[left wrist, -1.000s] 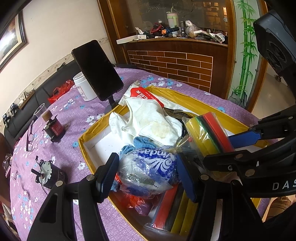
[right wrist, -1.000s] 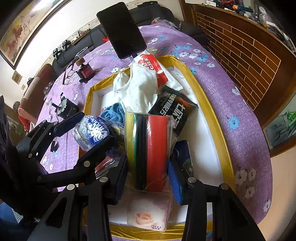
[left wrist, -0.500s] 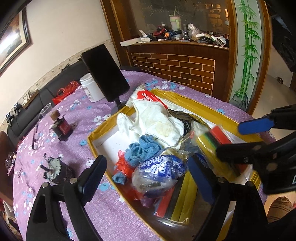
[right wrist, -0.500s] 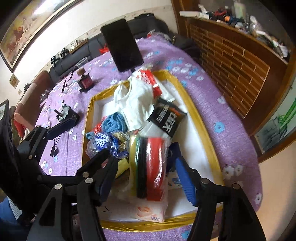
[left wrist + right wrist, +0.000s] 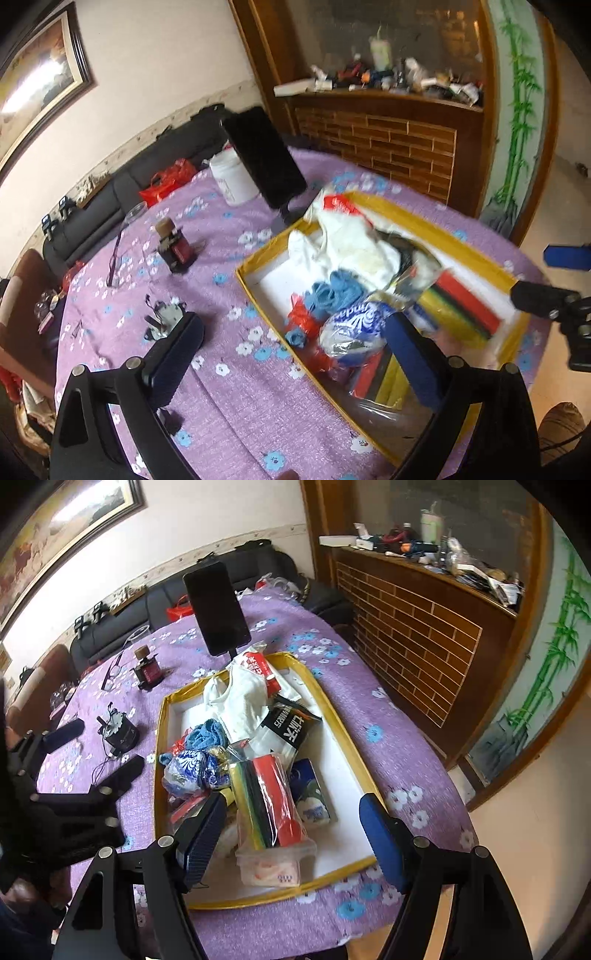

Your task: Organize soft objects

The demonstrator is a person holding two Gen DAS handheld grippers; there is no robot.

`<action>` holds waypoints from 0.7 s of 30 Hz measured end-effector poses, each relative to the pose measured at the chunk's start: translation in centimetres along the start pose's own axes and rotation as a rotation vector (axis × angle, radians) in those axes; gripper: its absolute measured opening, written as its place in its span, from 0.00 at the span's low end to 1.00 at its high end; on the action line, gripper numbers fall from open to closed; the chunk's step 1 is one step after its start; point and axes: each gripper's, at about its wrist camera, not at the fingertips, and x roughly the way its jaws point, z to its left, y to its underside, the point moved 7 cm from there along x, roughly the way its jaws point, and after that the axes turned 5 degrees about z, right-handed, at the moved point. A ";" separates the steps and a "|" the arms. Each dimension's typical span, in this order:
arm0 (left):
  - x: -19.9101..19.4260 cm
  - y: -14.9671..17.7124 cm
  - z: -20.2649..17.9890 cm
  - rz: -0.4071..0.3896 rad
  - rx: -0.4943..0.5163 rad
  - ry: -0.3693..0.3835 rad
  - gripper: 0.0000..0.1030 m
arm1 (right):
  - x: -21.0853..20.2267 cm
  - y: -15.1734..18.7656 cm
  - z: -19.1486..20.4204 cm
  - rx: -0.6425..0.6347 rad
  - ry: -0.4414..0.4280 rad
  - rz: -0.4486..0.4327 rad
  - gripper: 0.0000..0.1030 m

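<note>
A gold-rimmed white tray on the purple flowered table holds the soft things. In it lie a white cloth, a blue knit cloth, a blue-and-white tissue packet and a bagged pack of striped sponges. My left gripper hovers over the tray's near-left rim. Its jaws are opening wide, and the tissue packet lies loose below them. My right gripper hangs above the tray's near end, jaws opening. The sponge pack sits between the pads, untouched.
A black phone on a stand rises behind the tray, with a white jar beside it. A small bottle, glasses and a small motor lie to the left. A brick-faced counter runs along the right.
Both grippers opened, letting go of the tissue packet and the sponge pack, then rose and drew back. Both packs now rest in the tray.
</note>
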 end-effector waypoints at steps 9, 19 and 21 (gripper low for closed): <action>-2.2 0.8 0.8 0.041 0.027 0.017 0.97 | -2.5 2.4 0.8 0.057 0.044 -0.035 0.76; -3.2 2.6 0.8 0.059 0.040 0.057 0.97 | -3.6 4.2 2.5 0.082 0.037 -0.050 0.76; -3.1 3.1 0.8 0.077 0.049 0.064 0.97 | -3.8 4.2 2.8 0.092 0.022 -0.055 0.76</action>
